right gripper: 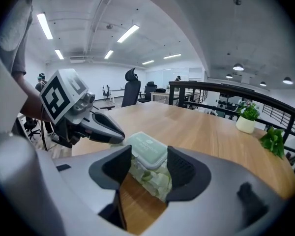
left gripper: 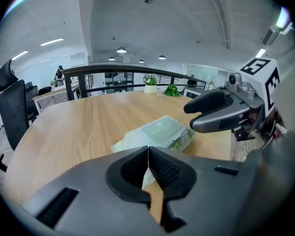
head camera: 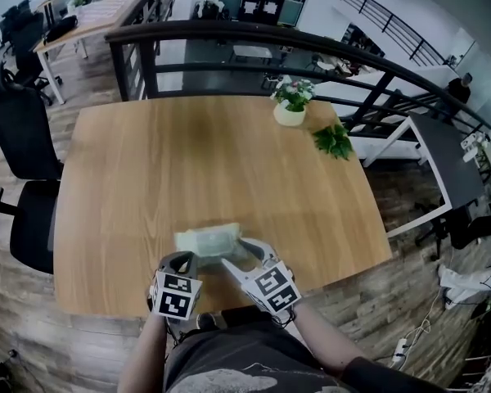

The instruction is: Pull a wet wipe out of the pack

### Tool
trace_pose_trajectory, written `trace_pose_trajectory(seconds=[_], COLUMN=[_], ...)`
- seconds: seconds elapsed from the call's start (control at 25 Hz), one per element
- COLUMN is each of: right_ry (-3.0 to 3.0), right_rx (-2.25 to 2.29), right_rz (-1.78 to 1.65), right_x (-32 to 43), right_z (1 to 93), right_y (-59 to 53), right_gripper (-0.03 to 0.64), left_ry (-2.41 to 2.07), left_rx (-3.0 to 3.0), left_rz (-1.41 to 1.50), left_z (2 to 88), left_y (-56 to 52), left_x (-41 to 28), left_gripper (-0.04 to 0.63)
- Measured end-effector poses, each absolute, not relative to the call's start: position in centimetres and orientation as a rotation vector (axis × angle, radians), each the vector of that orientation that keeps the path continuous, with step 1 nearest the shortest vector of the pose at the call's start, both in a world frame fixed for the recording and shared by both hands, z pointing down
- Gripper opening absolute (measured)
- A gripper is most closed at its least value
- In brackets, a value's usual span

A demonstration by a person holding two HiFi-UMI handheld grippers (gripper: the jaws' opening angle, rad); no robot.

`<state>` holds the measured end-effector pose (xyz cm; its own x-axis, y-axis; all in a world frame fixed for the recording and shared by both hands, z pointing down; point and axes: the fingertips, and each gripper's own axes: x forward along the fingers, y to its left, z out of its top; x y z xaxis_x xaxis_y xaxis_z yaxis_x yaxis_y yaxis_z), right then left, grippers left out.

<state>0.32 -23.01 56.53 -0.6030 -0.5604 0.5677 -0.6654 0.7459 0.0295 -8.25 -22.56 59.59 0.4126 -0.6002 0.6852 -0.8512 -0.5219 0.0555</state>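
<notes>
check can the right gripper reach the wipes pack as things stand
Probably yes: the right gripper has its jaws open, with the pack just ahead in line between them and nothing in the way.

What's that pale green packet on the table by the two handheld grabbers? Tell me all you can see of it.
It is a wet wipe pack: a soft, pale green pouch with a leafy print on its side and a stiff flip lid on top, closed, with no wipe showing. It lies flat on the wooden table, near the person's edge. The right gripper frames it with open jaws; whether they touch is unclear.
</notes>
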Motion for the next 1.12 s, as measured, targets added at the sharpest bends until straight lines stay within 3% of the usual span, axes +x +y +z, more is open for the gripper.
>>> trace_pose_trajectory(seconds=[0.52,0.88,1.12], right_ry=[-2.341,-2.297,-2.292], right_rx=[0.656,0.579,0.5], right_rz=[0.037,-0.069,-0.05], right_x=[-2.1,-2.2,-2.5], right_z=[58.3,59.2,59.7], right_y=[-23.5,-24.4,-24.6], right_gripper=[0.225,0.298,0.302], left_ry=[-1.201,-1.161,-1.153], left_rx=[2.267,2.25,2.245], left_rz=[0.998,1.022,1.037], left_z=[60.3,60.5,60.7], left_y=[-23.2,-23.2,-23.3], left_x=[-8.3,-8.3,-8.3], left_gripper=[0.014,0.012,0.012])
